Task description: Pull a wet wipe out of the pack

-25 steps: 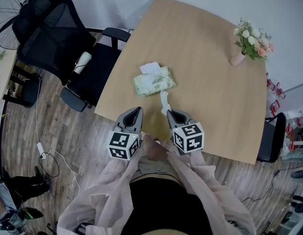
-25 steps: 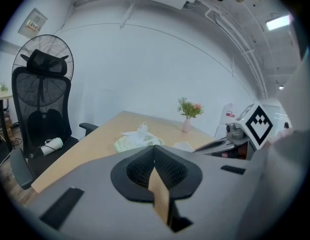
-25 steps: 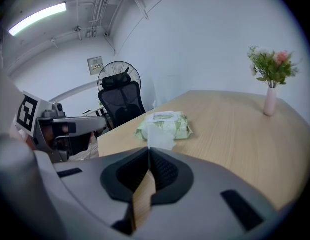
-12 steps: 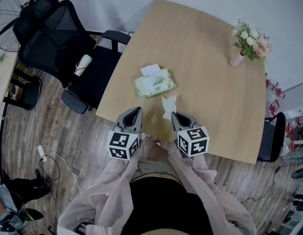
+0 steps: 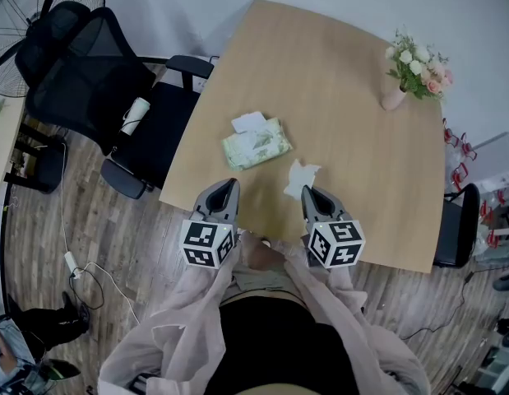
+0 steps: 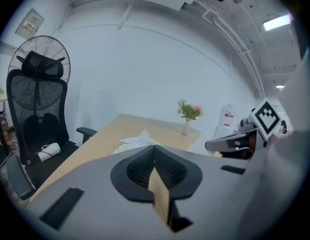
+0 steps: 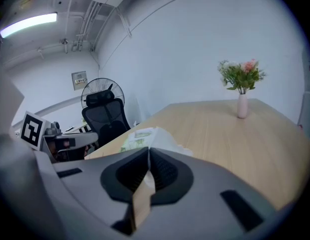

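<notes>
The green wet wipe pack [image 5: 256,144] lies on the wooden table [image 5: 353,97] with its white lid flap [image 5: 250,122] folded open. My right gripper [image 5: 307,192] is shut on a crumpled white wet wipe [image 5: 301,176], which hangs free of the pack to its right. In the right gripper view the wipe [image 7: 165,140] bulges out over the shut right gripper [image 7: 148,150], with the pack [image 7: 133,137] behind it. My left gripper [image 5: 229,185] hovers at the table's near edge, shut and holding nothing. In the left gripper view the left gripper [image 6: 155,148] points at the pack [image 6: 132,143].
A pink vase of flowers [image 5: 400,89] stands at the table's far right. A black office chair [image 5: 114,97] holding a white roll [image 5: 135,109] sits left of the table, with a fan [image 5: 40,6] behind it. Another dark chair [image 5: 451,229] is at the right.
The wipe, stretched between the pack and my right gripper a second ago, has come free. My right gripper has carried it to the right and upward. The left gripper stayed put.
</notes>
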Demonstrator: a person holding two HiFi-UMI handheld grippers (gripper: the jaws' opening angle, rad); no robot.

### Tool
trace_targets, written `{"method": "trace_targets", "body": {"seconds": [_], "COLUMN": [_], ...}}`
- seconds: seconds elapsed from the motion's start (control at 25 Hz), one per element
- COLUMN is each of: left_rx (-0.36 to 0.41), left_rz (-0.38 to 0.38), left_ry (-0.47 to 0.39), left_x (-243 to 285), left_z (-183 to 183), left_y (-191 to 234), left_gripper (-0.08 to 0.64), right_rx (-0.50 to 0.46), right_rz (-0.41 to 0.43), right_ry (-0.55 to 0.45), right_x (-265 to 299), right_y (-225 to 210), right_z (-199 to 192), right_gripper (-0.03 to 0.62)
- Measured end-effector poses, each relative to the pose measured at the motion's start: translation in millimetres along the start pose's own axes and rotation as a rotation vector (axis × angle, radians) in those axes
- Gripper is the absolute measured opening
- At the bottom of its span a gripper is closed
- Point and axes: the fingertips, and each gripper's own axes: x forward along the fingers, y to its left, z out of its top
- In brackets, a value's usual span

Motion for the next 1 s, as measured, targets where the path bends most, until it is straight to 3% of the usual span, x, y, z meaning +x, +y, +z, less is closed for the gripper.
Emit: {"method": "trace_targets", "body": {"seconds": [0.52,1.0], "left_rx": [-0.014,-0.002], "left_rz": [0.0,-0.013], "left_ry": [-0.014,-0.001], "left_x": [10.3,14.0], "left_z": [7.8,6.0], "left_y": [6.0,3.6], "left_gripper": [0.011,0.011], "right_rx": [0.007,0.023], "right_rz": [-0.218,-0.223], "right_ry": [-0.125,-0.108], "right_x": [-21.5,-24.0], "right_y": [-34.6,-35.8], "right_z": [17.7,10.7], "right_gripper": [0.012,0.011]}}
